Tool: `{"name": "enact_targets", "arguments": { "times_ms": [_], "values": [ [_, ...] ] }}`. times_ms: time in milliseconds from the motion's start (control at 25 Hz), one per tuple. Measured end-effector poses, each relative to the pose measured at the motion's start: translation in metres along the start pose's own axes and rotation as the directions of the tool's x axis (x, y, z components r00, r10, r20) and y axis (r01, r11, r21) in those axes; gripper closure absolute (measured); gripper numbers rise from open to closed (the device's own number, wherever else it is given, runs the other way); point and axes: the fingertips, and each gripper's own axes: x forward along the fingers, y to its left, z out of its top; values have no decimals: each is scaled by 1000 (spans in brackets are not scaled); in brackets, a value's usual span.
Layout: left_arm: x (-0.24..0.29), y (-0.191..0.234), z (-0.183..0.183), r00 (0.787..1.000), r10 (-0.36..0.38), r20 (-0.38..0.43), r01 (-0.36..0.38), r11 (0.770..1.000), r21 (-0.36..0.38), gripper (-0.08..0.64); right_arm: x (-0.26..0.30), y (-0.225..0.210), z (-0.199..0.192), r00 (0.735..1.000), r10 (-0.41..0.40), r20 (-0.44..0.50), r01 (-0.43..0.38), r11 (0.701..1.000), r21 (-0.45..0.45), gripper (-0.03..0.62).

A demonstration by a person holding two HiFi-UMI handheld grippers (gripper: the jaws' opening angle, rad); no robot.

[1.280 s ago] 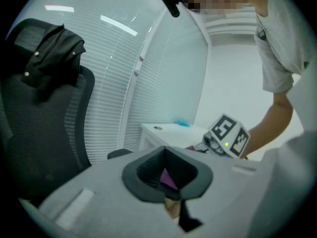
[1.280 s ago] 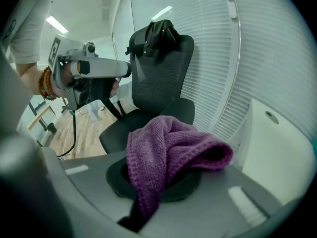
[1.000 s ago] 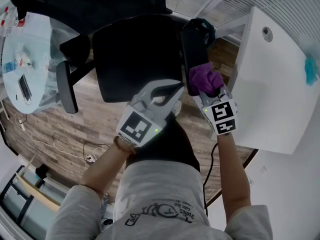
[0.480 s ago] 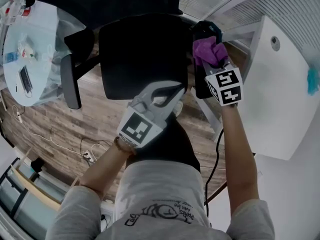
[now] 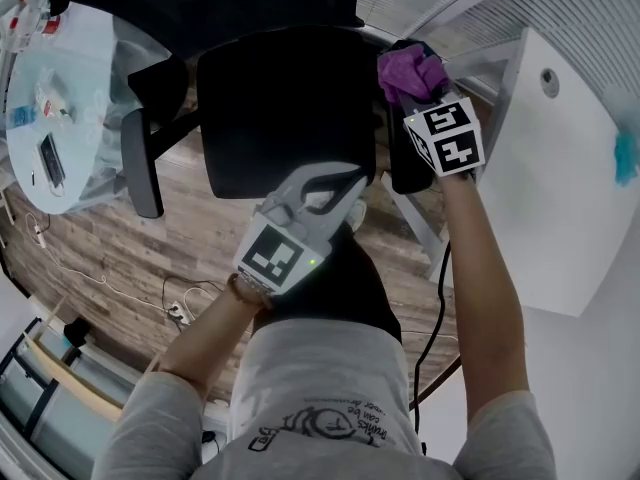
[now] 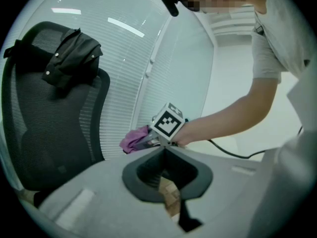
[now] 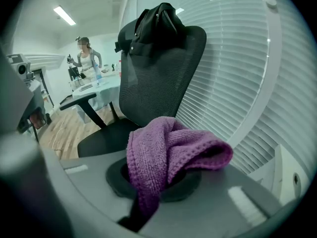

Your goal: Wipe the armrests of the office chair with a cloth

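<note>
The black office chair [image 5: 285, 108] stands below me, its left armrest [image 5: 140, 173] bare. My right gripper [image 5: 412, 86] is shut on a purple cloth [image 5: 408, 73] and presses it onto the far end of the right armrest [image 5: 405, 163], near the chair back. In the right gripper view the cloth [image 7: 168, 152] bunches out of the jaws of that gripper [image 7: 158, 182]. My left gripper [image 5: 335, 183] hangs over the seat's front edge, its jaws together and holding nothing; from the left gripper view [image 6: 163, 152] it faces the right gripper [image 6: 148, 140] and the cloth [image 6: 133, 139].
A black garment [image 7: 158, 21] drapes over the chair's mesh back. A white desk [image 5: 560, 188] stands close on the right, against window blinds [image 5: 600, 18]. A round table [image 5: 50, 118] with small items is at left. A cable [image 5: 435, 308] runs down by the desk. A person [image 7: 86, 56] stands far off.
My right gripper has slid the purple cloth along the right armrest, away from me toward the chair back. The left gripper has stayed where it was.
</note>
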Motion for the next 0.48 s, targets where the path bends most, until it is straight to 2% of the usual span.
{"name": "enact_targets", "arguments": {
  "times_ms": [480],
  "values": [
    [10, -8, 8, 1000, -23, 3, 23, 1000, 12, 558, -16, 7, -13, 999, -32, 16, 32, 999, 3, 563]
  ]
}}
